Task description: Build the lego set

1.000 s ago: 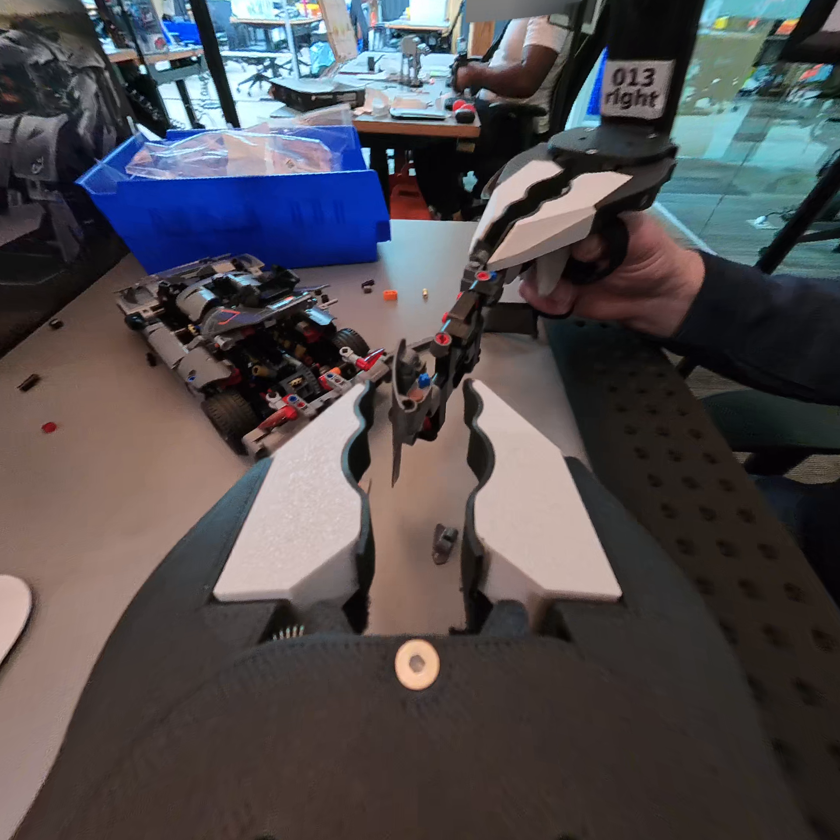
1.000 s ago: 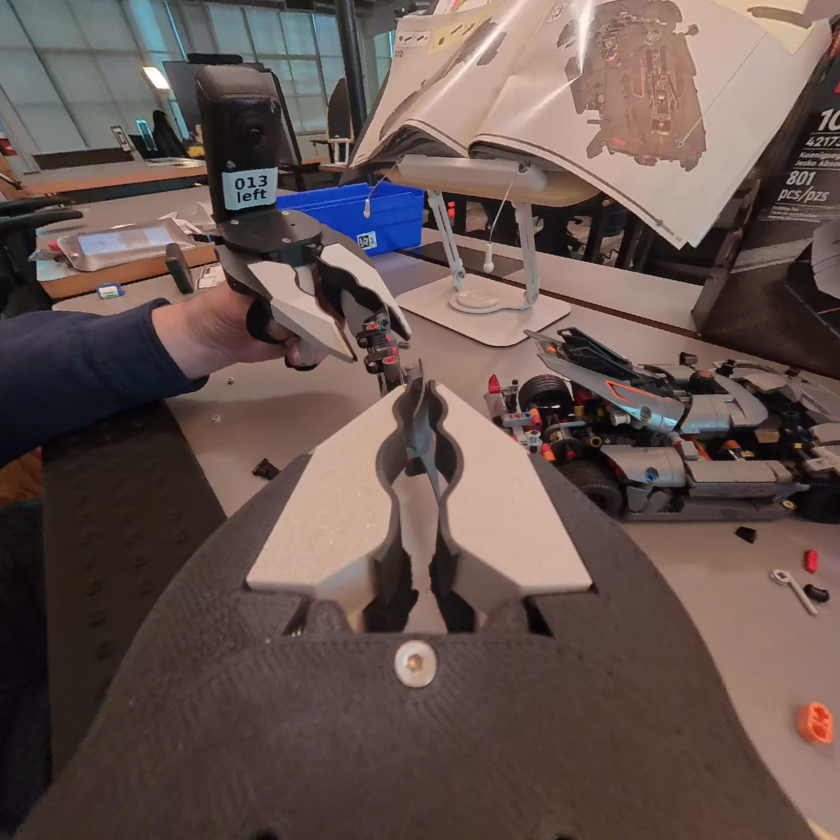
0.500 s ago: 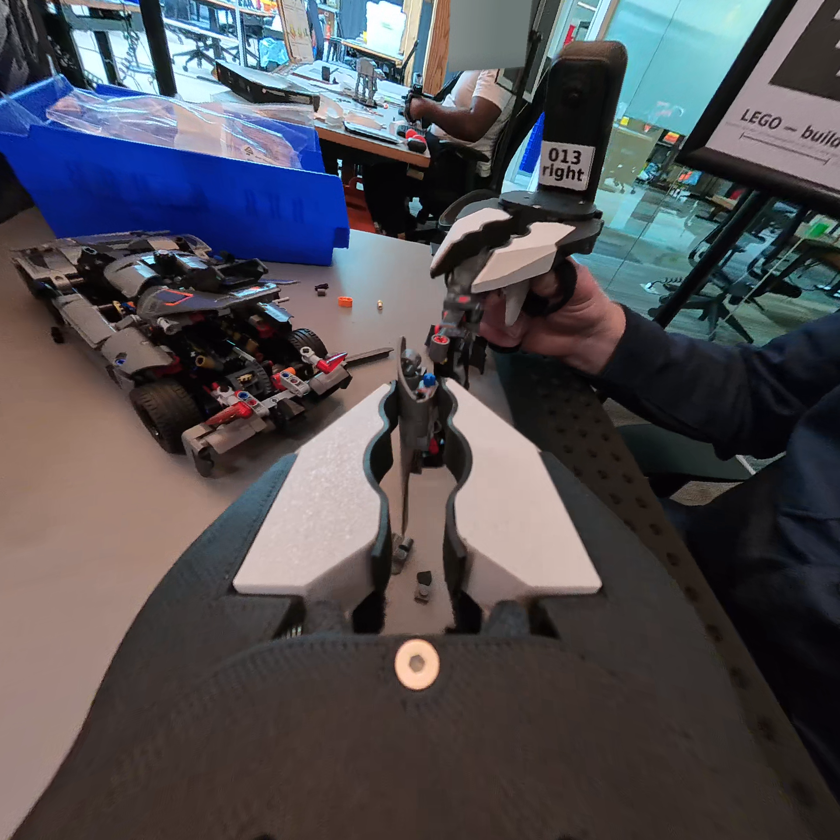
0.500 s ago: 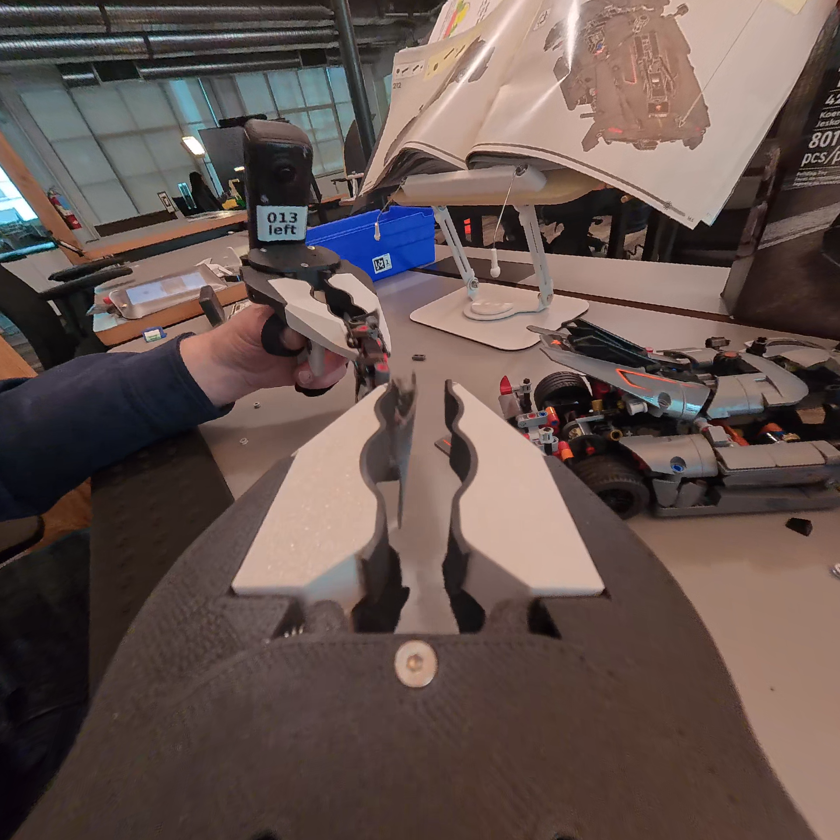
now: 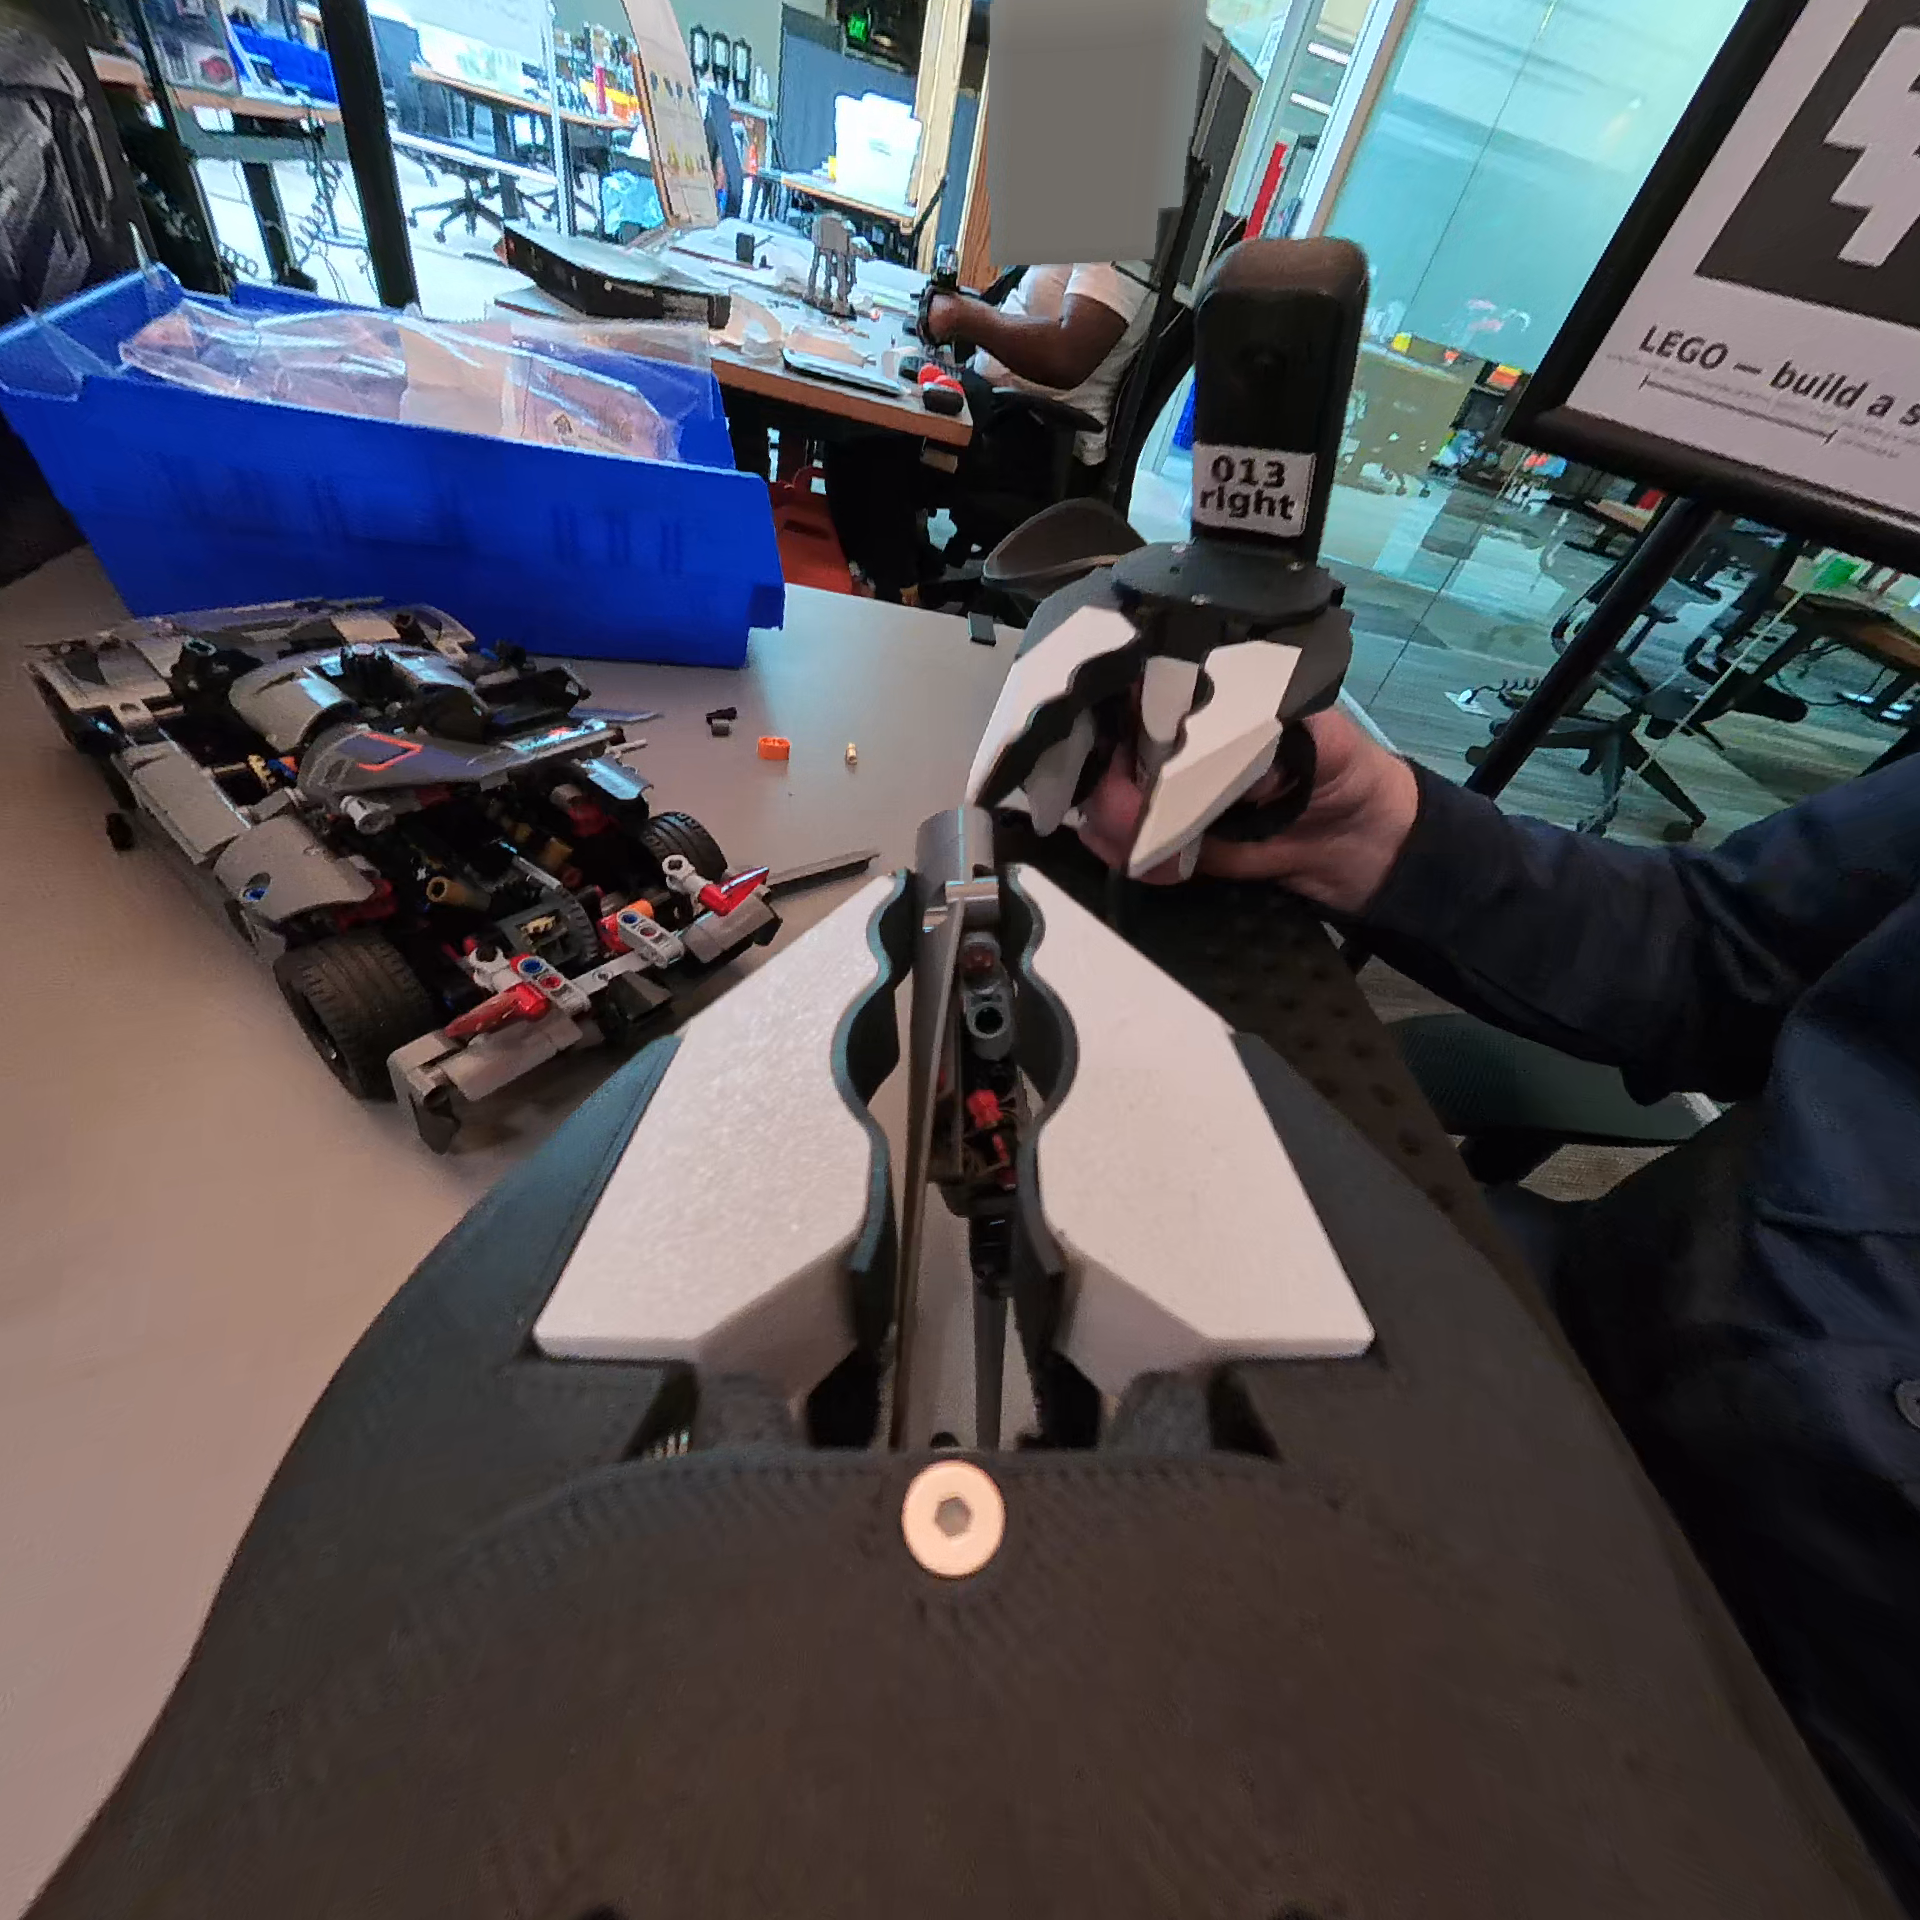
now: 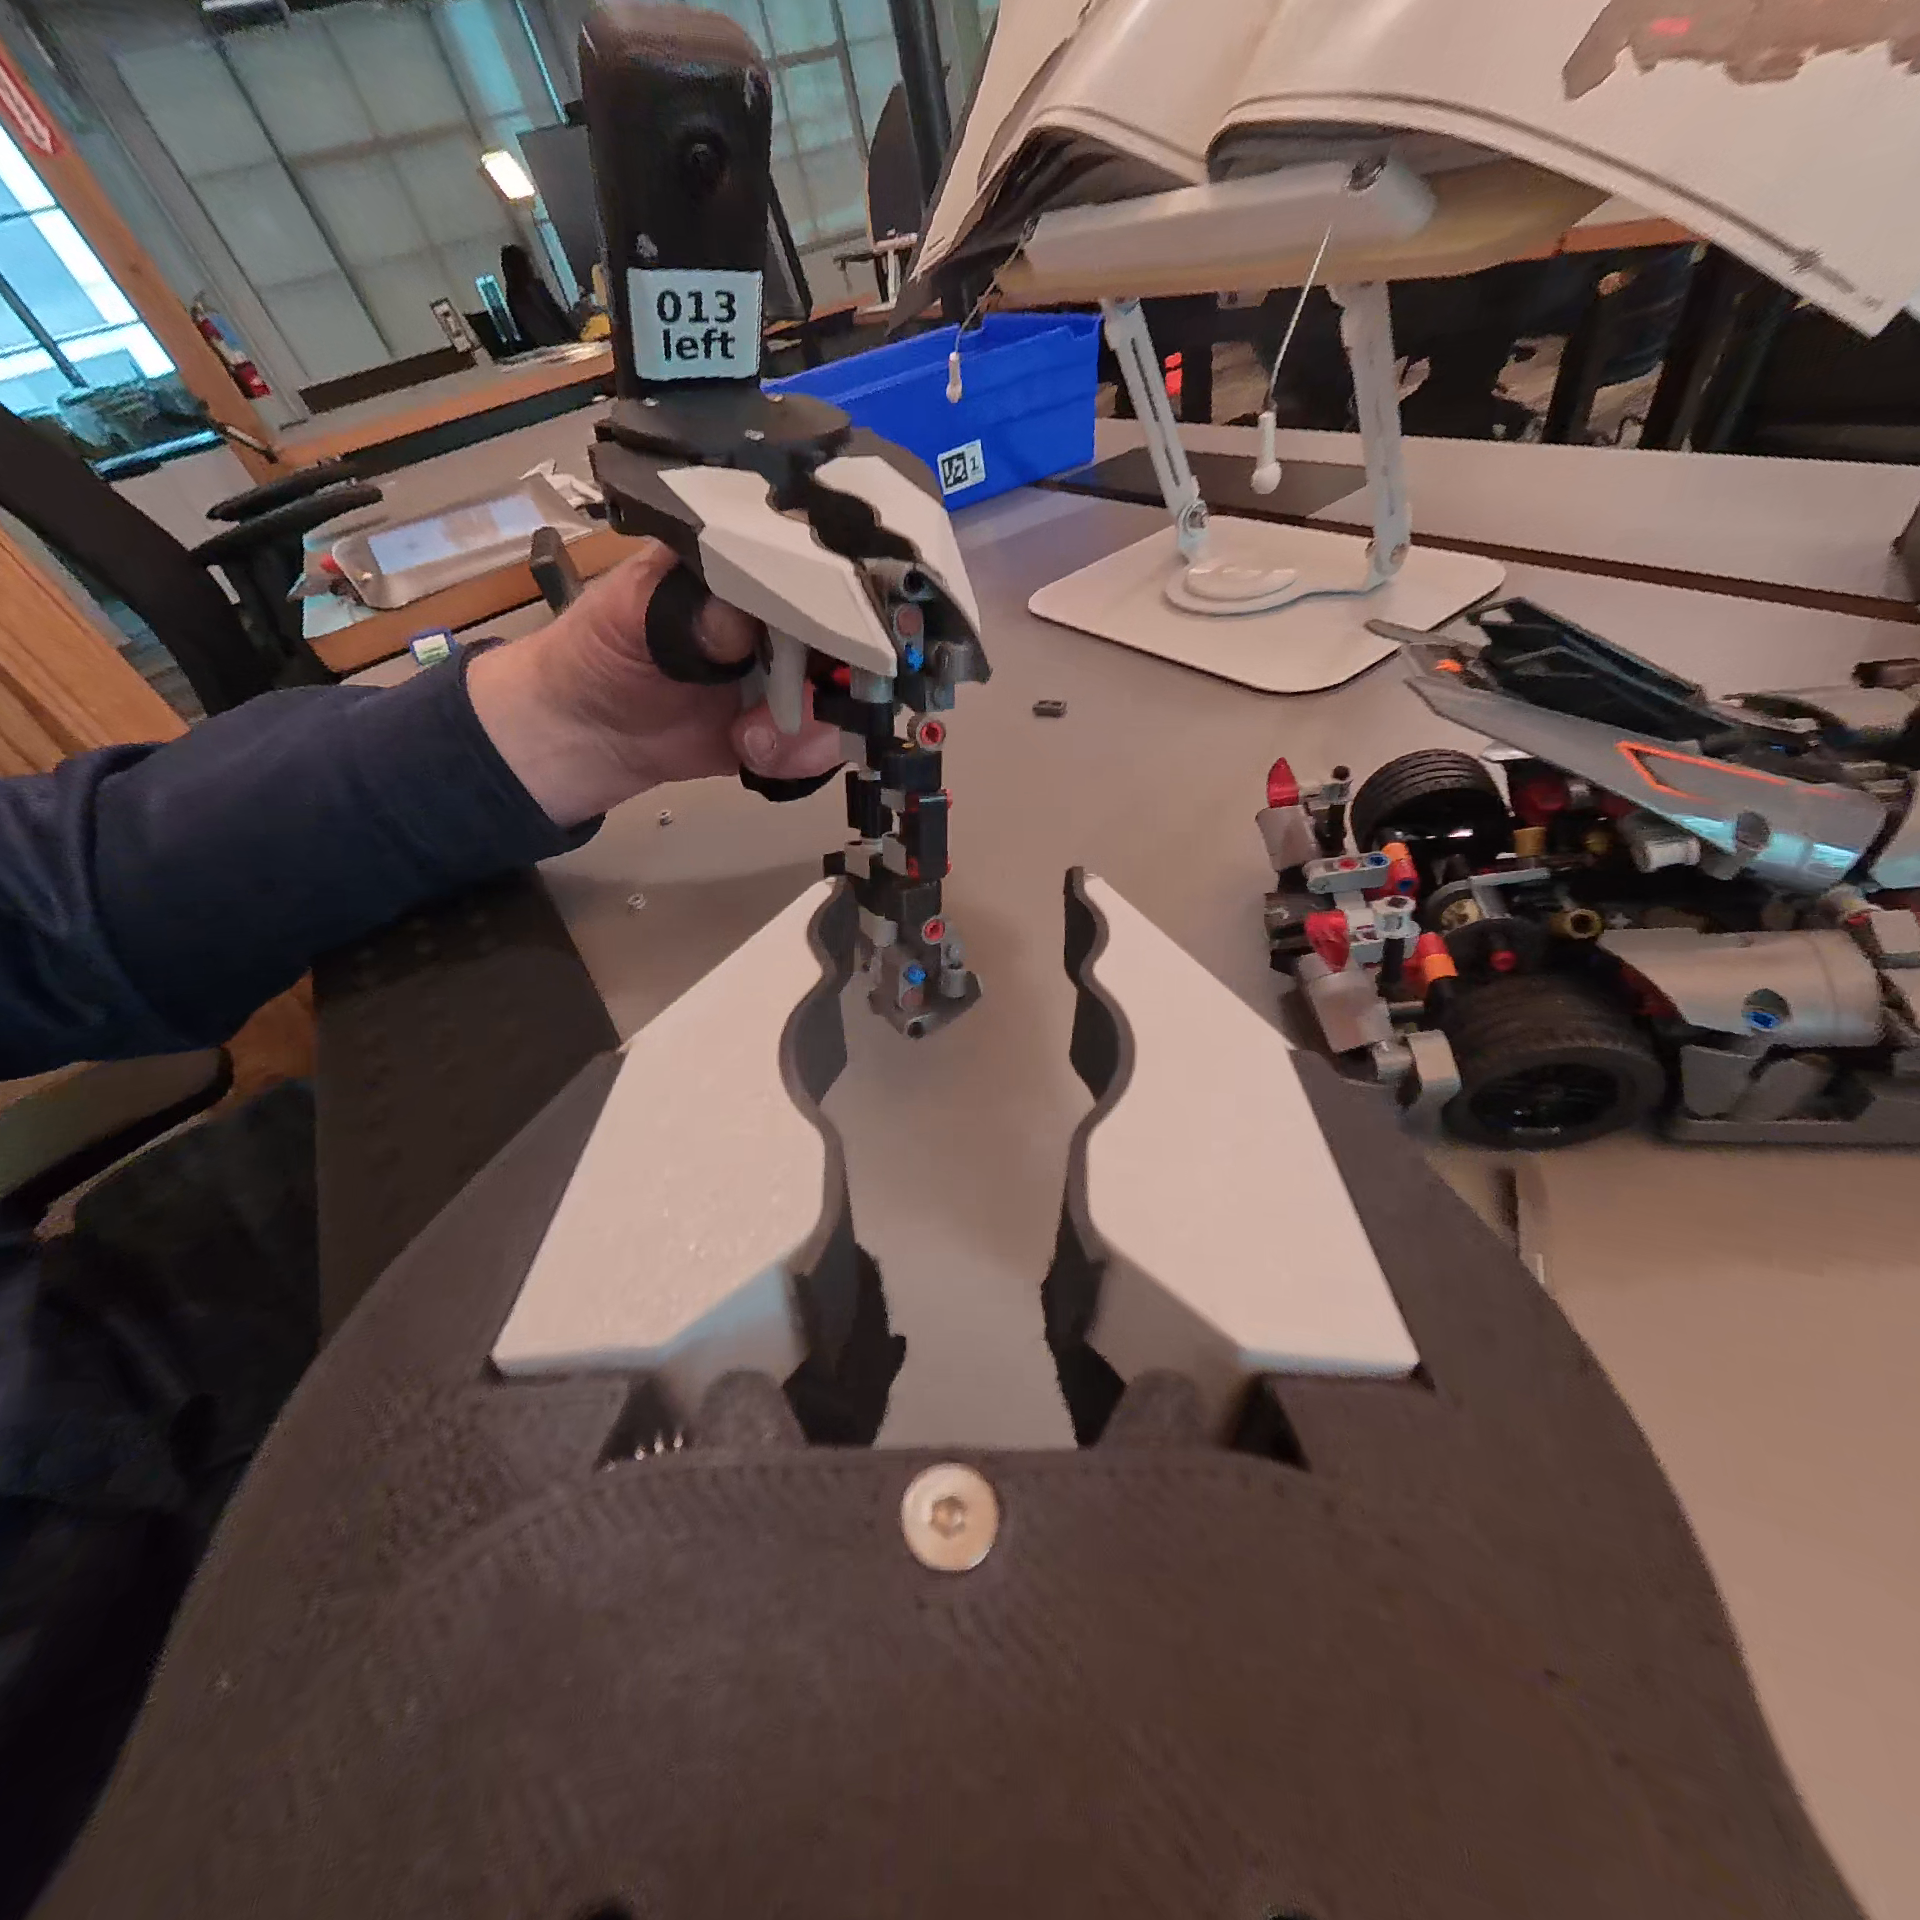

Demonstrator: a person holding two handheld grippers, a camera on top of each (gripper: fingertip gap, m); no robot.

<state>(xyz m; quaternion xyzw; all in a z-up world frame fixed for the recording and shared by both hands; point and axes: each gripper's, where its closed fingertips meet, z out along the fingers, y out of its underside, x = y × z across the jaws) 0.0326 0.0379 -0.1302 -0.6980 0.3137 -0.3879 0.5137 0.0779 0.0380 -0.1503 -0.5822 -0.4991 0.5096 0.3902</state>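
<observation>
The left tool [image 5: 961, 914] clamps a lego sub-assembly [image 6: 909, 862], partly hidden; the right tool [image 6: 951, 883] gapes empty.

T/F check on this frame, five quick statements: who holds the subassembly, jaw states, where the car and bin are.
1. The left gripper is clamped on the lego subassembly. True.
2. The right gripper is shut on it too. False: its jaws stand open and hold nothing.
3. The lego car rests on the table. True.
4. The blue bin is stacked on the car. False: it stands on the table behind the car.
5. The instruction book lies flat on the table. False: a stand holds it up.
</observation>
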